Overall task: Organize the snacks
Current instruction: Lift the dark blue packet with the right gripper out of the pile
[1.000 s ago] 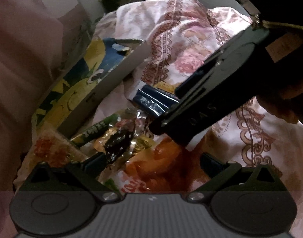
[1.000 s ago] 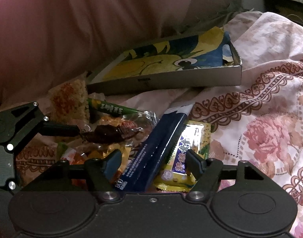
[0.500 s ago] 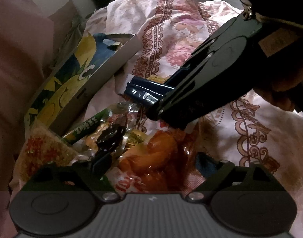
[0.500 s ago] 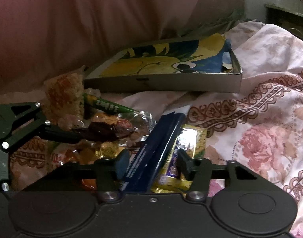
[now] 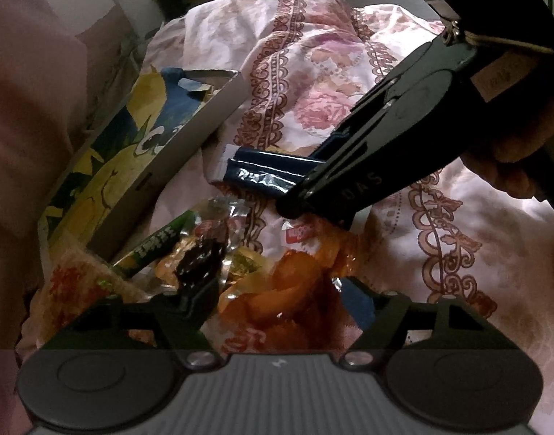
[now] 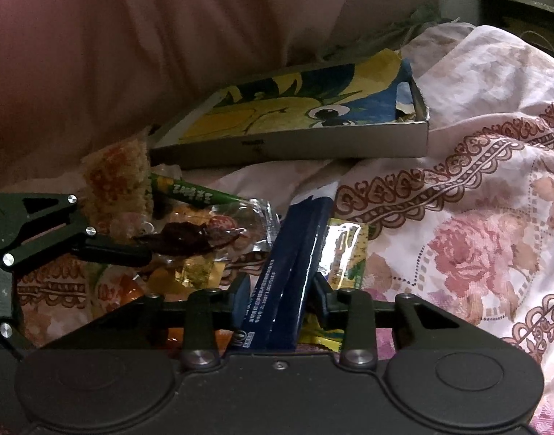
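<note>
1. Setting: a heap of snack packets lies on a pink floral bedcover (image 6: 476, 188), with a shallow cardboard box (image 6: 295, 145) just behind the heap. The box is lined with a yellow-and-blue cartoon print and lies low on the cloth.
2. Right gripper (image 6: 280, 295): jaws closing, with a long dark blue packet (image 6: 295, 253) between them. Both pads sit against the packet's sides near its lower end; the rest of it slants up and away toward the box.
3. In the left wrist view the same blue packet (image 5: 266, 174) sticks out from the right gripper's tip (image 5: 306, 195), and it seems to stand clear of the cloth at its free end.
4. Left gripper (image 5: 280, 293): jaws closing but wide apart, set astride an orange snack bag (image 5: 288, 290). Whether the pads touch it, I cannot tell.
5. A clear wrapper holding a dark brown piece (image 5: 201, 261) lies at the left finger's tip (image 5: 201, 290).
6. Beside these: a green stick packet (image 6: 193, 192), a crumbly rice-cake packet (image 6: 117, 181), and a yellow-green foil sachet (image 6: 346, 253) under the blue packet.
7. The heap is outside the box.
</note>
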`<state>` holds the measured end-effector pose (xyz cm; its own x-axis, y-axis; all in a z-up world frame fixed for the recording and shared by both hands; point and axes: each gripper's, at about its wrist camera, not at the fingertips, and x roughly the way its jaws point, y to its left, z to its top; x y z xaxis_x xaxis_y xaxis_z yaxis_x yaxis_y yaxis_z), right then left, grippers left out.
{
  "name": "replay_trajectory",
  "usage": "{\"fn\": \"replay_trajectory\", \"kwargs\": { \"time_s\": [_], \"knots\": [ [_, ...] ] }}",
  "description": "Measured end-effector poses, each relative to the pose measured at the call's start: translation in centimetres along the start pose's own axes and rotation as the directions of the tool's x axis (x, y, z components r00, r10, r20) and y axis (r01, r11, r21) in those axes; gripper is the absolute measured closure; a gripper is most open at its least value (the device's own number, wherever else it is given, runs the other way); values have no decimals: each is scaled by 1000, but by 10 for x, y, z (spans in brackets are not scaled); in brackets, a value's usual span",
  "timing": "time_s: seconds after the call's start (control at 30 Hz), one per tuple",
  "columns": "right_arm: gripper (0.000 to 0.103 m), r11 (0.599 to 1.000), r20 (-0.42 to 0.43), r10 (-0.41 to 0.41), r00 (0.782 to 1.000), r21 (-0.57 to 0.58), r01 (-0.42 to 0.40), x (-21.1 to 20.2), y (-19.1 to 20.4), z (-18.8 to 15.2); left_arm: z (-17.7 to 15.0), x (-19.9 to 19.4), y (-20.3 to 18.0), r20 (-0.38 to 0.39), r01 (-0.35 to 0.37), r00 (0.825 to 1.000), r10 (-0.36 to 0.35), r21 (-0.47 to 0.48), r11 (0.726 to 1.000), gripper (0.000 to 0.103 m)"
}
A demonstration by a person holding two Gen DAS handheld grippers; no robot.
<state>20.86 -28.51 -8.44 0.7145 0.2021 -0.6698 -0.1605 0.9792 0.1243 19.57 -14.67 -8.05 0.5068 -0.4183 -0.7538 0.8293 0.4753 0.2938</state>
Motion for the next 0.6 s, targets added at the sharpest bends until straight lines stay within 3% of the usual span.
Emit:
{"fn": "replay_trajectory", "kwargs": {
  "time_s": [0.3, 0.6],
  "knots": [
    [64, 1000, 3, 5, 1000, 7, -5, 0, -5, 1, 2, 13, -4, -59, 35, 998, -32, 53, 998, 16],
    [62, 1000, 13, 1, 1000, -21, -1, 2, -2, -1, -1, 16, -8, -84, 1, 996, 5, 68, 998, 15]
  ]
}}
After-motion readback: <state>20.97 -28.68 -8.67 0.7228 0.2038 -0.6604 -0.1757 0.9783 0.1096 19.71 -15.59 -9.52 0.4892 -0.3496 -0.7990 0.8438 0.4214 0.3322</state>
